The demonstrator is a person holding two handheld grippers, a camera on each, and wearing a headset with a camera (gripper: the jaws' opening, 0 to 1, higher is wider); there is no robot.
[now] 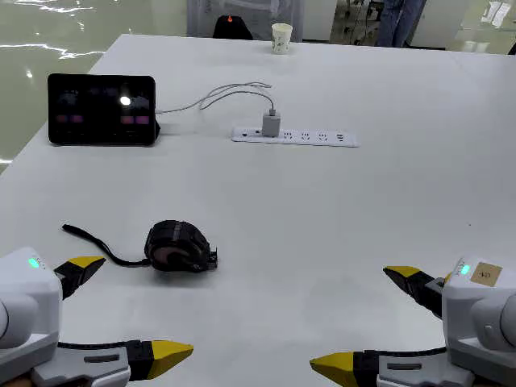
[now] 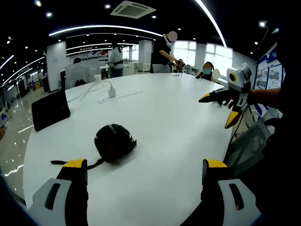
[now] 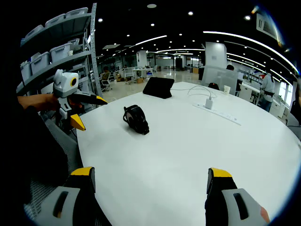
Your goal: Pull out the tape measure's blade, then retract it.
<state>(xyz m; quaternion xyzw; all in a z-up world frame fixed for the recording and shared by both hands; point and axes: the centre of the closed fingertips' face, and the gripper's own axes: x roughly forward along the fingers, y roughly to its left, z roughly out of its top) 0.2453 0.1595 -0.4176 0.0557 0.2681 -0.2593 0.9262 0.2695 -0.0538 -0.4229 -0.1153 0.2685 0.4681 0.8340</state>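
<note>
Left claw (image 1: pixel 145 305) and right claw (image 1: pixel 351 317) both gape wide, empty, low over the white worktop (image 1: pixel 339 210). Tape measure (image 1: pixel 179 247) lies just ahead of left claw, strap (image 1: pixel 93 240) trailing left. Beyond: tablet (image 1: pixel 101 109), power strip (image 1: pixel 294 135), paper cup (image 1: pixel 281 37).

Open-plan office: white table (image 1: pixel 363 210), ceiling lights (image 3: pixel 193 13), shelving (image 3: pixel 92 42) with bins (image 3: pixel 66 51).

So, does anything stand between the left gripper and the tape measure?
Nothing visible does. Bare table lies between the open left gripper and the tape measure; its black strap trails toward that gripper. The power strip and tablet lie beyond it.
</note>
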